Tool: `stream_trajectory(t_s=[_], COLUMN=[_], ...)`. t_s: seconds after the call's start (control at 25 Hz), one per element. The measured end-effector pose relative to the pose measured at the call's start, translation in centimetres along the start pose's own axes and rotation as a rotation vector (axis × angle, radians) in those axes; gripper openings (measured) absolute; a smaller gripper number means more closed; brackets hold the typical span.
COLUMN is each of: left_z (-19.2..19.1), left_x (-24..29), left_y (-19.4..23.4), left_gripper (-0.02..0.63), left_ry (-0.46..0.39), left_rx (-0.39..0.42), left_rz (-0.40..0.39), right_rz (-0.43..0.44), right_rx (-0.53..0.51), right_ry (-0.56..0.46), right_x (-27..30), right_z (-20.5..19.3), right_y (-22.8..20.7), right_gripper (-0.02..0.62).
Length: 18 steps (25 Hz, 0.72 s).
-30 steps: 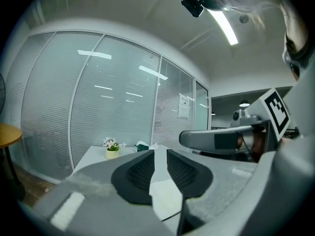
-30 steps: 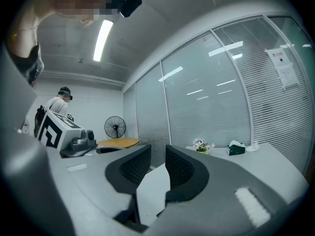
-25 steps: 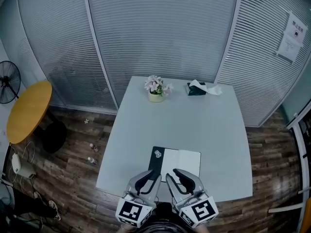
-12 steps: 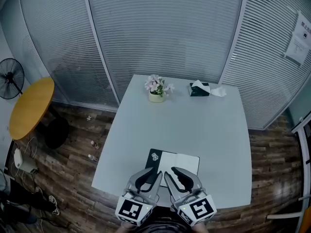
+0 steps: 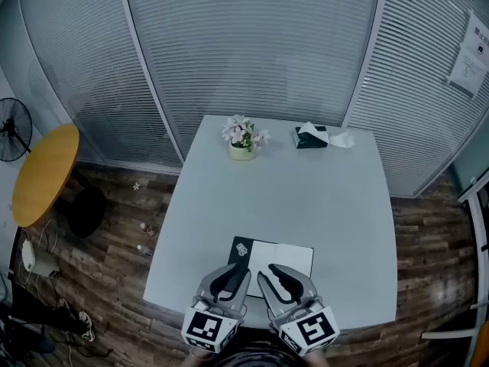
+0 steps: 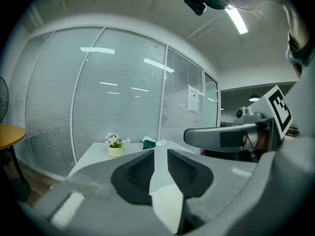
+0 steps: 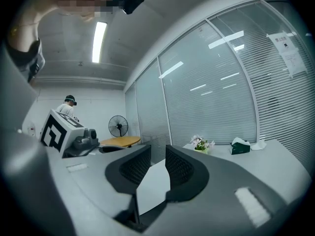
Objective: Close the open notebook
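Note:
The notebook (image 5: pixel 284 257) lies open and flat near the front edge of the grey table (image 5: pixel 336 205), with a black cover on its left and white pages on its right. My left gripper (image 5: pixel 234 275) hovers over the notebook's near left corner. In the left gripper view the left gripper (image 6: pixel 161 154) is open by a narrow gap; its jaws have just been opening a little, with nothing between them. My right gripper (image 5: pixel 275 276) hangs over the notebook's near edge. It is open too (image 7: pixel 158 149), and its gap is empty.
A small pot of flowers (image 5: pixel 243 138) and a dark tissue box (image 5: pixel 309 138) stand at the table's far side. A round wooden table (image 5: pixel 44 174) and a fan (image 5: pixel 11 128) are off to the left. Slatted glass walls close the back.
Both grippers have shifted slightly forward and down by the table's near edge, side by side. The notebook has not moved.

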State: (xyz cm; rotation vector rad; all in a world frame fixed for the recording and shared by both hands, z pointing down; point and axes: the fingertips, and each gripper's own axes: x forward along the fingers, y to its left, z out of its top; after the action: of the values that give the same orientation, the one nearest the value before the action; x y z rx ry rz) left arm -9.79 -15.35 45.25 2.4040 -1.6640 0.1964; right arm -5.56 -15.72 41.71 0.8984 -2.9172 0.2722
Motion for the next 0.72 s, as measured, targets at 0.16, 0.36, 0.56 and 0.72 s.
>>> stream_trajectory(t_s=[0.16,0.36,0.56,0.72], left_z=[-1.7,-4.2,-7.1,-9.8], left_x=[0.5,0.8,1.1,0.9], left_y=[1.0,2.3,4.1,5.2], left_gripper=[0.080,0.080,0.080,0.080], left_ry=[0.039,0.103,0.168,0.229], left_rx=[-0.007,-0.029,-0.050,-0.083], left_rz=[-0.008,-0.019,-0.013,-0.019], right_rz=[-0.012,-0.035,-0.054,-0.068], right_rx=[0.002,0.012,0.024,0.030], right_ry=[0.026,0.059,0.090,0.112], right_x=[0.7,1.5,2.4,2.9], right_z=[-0.7,-1.6,-2.5,-3.4], right_y=[-0.1,-0.2,-0.5,-0.2], right_gripper=[0.094,0.094,0.095,0.095])
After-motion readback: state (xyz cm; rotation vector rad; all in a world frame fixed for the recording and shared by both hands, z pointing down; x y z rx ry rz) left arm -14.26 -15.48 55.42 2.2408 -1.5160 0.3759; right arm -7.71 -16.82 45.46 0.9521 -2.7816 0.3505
